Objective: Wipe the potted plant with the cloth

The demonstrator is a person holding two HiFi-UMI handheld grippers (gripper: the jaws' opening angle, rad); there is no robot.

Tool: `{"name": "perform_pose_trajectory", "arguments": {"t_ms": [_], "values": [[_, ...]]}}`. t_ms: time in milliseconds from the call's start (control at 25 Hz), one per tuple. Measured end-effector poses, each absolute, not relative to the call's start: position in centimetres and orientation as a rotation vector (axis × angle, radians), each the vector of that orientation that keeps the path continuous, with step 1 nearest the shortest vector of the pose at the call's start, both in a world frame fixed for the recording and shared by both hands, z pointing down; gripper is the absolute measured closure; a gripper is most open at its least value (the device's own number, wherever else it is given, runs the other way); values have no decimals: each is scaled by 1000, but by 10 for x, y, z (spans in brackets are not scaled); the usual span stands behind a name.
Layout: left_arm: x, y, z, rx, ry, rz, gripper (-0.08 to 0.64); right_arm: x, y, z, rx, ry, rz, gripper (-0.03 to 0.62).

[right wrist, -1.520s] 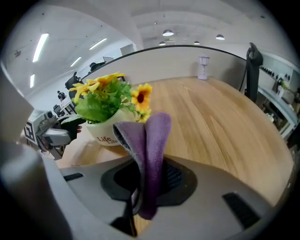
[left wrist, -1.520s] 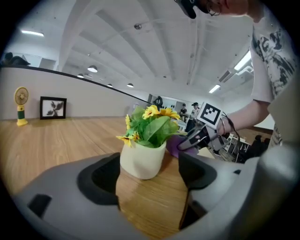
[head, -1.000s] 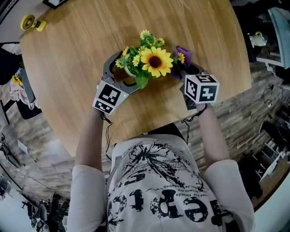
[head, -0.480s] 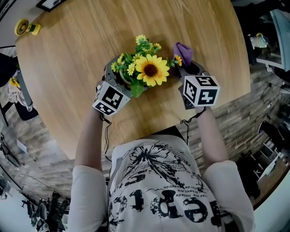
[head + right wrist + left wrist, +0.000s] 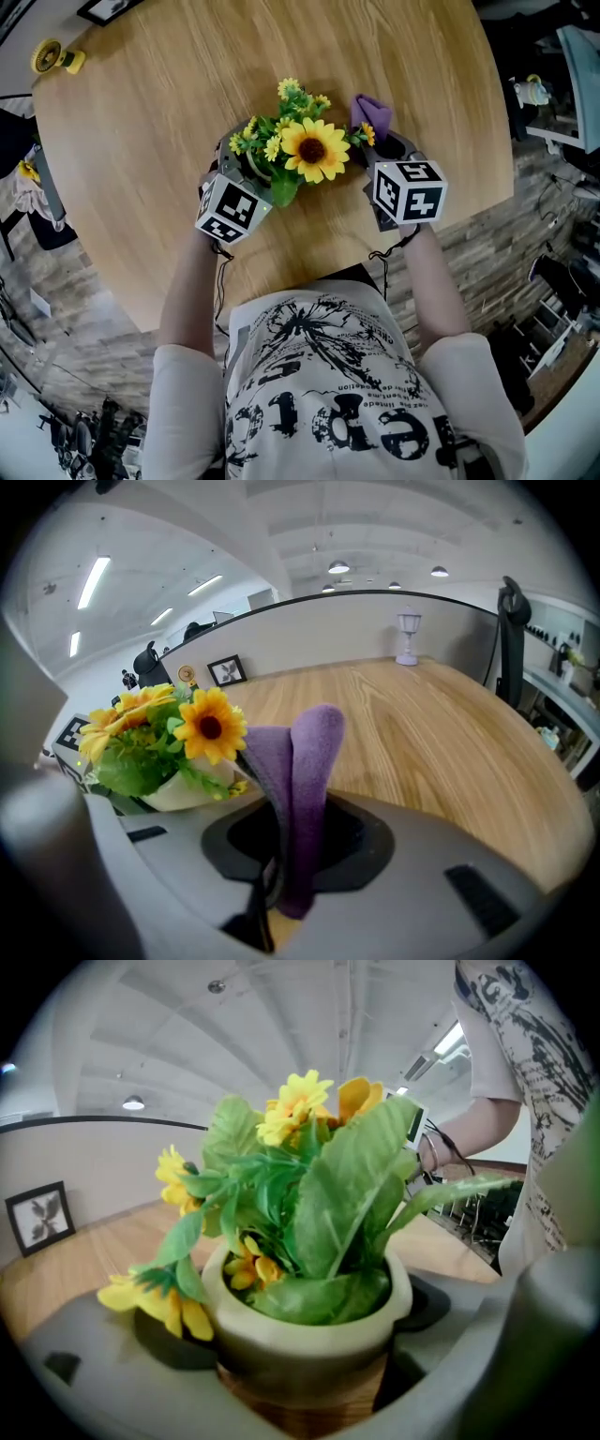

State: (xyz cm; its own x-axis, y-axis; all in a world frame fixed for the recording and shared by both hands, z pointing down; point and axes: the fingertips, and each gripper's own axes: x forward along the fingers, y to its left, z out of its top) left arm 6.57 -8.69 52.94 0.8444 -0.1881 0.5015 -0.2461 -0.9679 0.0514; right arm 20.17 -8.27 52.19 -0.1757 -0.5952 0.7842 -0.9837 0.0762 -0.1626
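A potted plant (image 5: 314, 150) with a big sunflower, small yellow blooms and green leaves stands on the round wooden table (image 5: 141, 141). Its cream pot (image 5: 309, 1330) sits between the jaws of my left gripper (image 5: 251, 161). Those jaws have just been closing and now touch both sides of the pot. My right gripper (image 5: 380, 142) is just right of the plant, shut on a folded purple cloth (image 5: 370, 112). The cloth (image 5: 305, 780) stands up out of the jaws beside the sunflower (image 5: 208, 728), not touching it.
A yellow toy (image 5: 47, 58) lies at the table's far left edge. A small framed picture (image 5: 228, 670) and a little lamp (image 5: 407, 635) stand at the far rim. The near table edge runs just below both hands, against the person's body.
My left gripper has slid in under the leaves, so its jaws, plainly visible before, now hug the pot. The right gripper with the cloth has barely moved.
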Motion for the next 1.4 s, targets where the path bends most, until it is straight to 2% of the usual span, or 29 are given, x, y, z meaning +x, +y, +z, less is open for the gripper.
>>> {"name": "perform_pose_trajectory", "arguments": {"t_ms": [480, 840, 1080, 1400], "values": [[44, -90, 459, 2844, -586, 602, 20, 181, -82, 496, 1471, -1922, 909, 514], [10, -76, 383, 2824, -741, 528, 20, 112, -64, 465, 1341, -2098, 925, 514], [-63, -89, 367, 2754, -832, 451, 20, 17, -77, 449, 1235, -2260, 981, 514], [-68, -83, 341, 2738, -880, 390, 20, -22, -64, 419, 1084, -2377, 834, 515]]}}
